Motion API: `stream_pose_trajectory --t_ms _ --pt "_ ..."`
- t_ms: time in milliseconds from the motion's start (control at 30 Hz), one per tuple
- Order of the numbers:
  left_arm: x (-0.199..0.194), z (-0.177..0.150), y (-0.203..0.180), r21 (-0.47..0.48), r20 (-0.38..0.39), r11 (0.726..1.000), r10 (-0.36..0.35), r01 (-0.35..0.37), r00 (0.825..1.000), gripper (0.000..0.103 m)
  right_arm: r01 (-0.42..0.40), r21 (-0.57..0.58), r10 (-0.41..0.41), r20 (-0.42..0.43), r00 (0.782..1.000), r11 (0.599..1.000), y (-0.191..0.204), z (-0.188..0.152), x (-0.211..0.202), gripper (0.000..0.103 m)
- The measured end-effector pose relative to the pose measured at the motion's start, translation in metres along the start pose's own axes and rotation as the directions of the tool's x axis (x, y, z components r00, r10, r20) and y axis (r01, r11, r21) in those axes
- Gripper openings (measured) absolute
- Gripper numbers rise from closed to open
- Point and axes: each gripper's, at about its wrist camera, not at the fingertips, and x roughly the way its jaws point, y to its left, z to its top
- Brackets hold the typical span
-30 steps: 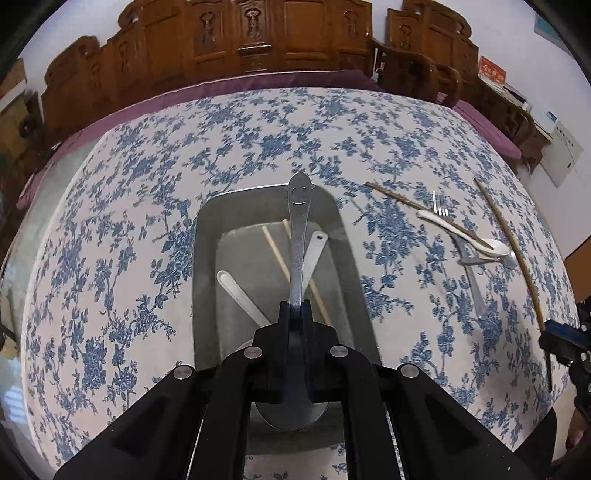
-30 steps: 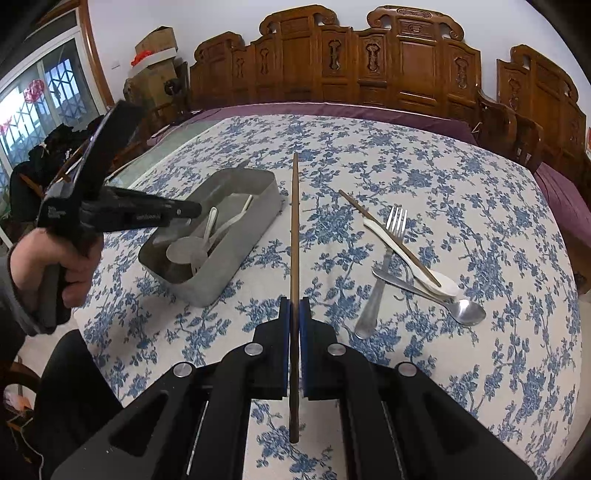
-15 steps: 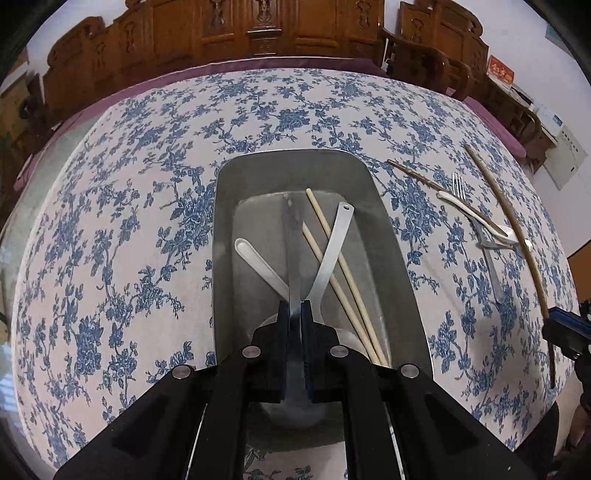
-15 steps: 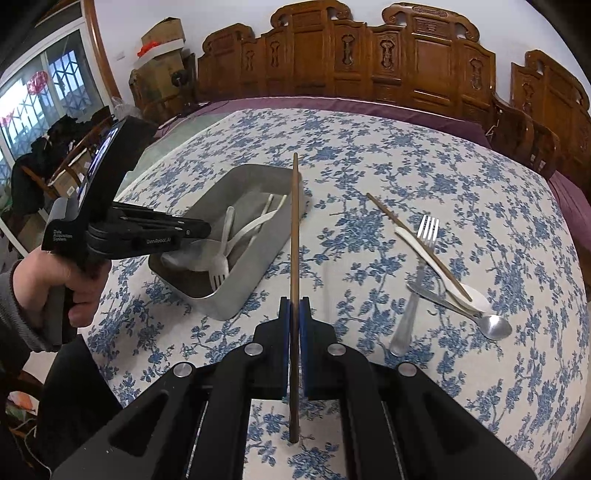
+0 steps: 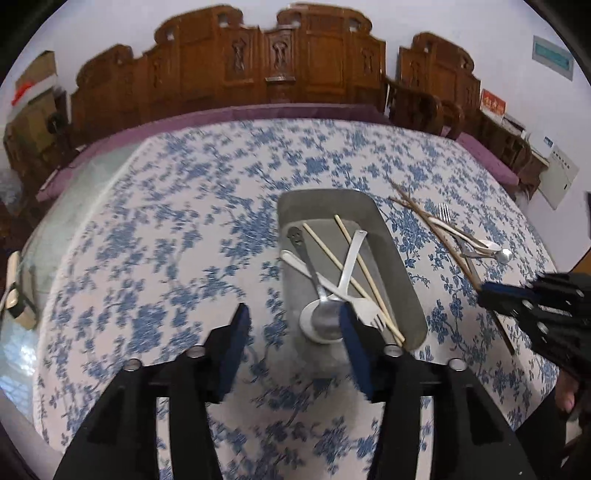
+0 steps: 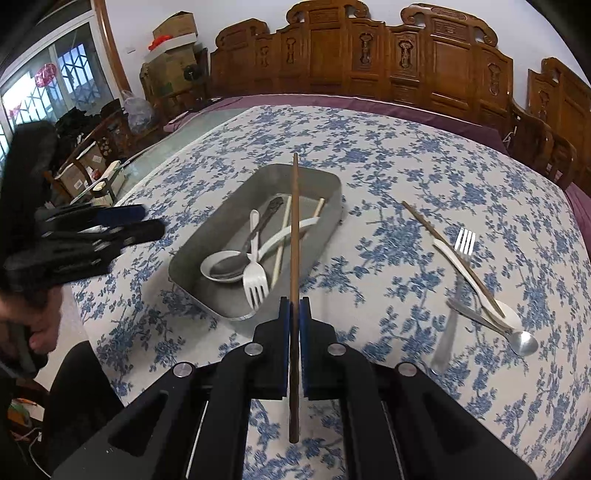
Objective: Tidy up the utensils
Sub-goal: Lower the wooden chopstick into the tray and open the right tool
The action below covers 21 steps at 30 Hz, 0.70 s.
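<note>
The metal tray (image 6: 328, 184) sits on the table a little left of centre in the right wrist view. In it lie a metal spoon (image 6: 236, 264) with its bowl resting in a white spoon (image 6: 212, 264), a white plastic fork (image 6: 255, 278), a second white utensil (image 6: 284, 236) and two pale chopsticks (image 6: 282, 236), all crossing one another. The right gripper (image 6: 294, 310) is clamped on a dark brown chopstick (image 6: 294, 229), which runs straight ahead between its blue pads and reaches over the tray. The left gripper (image 5: 291, 317) hangs above the near left edge of the tray, its jaws opening with nothing between them but cloth.

On the cloth to the right of the tray, well apart from it, lie another dark chopstick (image 6: 424, 223), a white spoon (image 6: 476, 284), a metal fork (image 6: 448, 332) and a metal spoon (image 6: 522, 341), overlapping in a loose heap.

The table (image 6: 406, 147) is covered with a white cloth printed with blue flowers, over a purple undercloth (image 6: 369, 101) that shows at the far edge. Carved wooden chairs (image 6: 406, 55) line the far side against a white wall. At the left are a barred window (image 6: 70, 66) and cardboard boxes (image 6: 173, 29); the dark clutter beneath them is too blurred to name.
</note>
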Motion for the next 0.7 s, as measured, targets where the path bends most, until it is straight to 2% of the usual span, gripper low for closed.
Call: stream_pose_trajectory --t_ms 67,133,200,300,567,700 --pt "-0.014 -0.006 0.005 -0.006 0.035 1.0 0.014 -0.014 0.999 0.062 -0.007 -0.001 0.007 0.001 1.0 1.0 0.005 0.004 0.004 0.006" --pt "-0.027 -0.011 0.011 -0.021 0.081 1.0 0.017 -0.016 0.997 0.076 -0.012 -0.005 0.012 0.0 1.0 1.0 0.01 0.009 0.009 0.006" --pt "-0.034 -0.014 0.016 -0.025 0.115 1.0 0.006 -0.003 0.993 0.077 -0.018 -0.006 0.018 -0.003 1.0 1.0 0.015 0.014 0.015 0.006" --pt "-0.04 -0.018 0.02 -0.02 0.158 1.0 0.023 -0.02 0.987 0.085 -0.021 -0.009 0.021 -0.009 1.0 1.0 0.022 0.021 0.025 0.006" --pt "-0.049 -0.026 0.036 -0.056 0.205 0.998 0.027 -0.016 0.978 0.085 -0.024 0.034 0.025 -0.018 1.0 0.999 0.031 0.04 0.05 0.006" --pt "-0.05 -0.027 0.037 -0.044 0.214 0.998 0.049 -0.041 0.976 0.085 -0.016 0.074 0.017 -0.018 1.0 0.997 0.031 0.047 0.063 0.006"
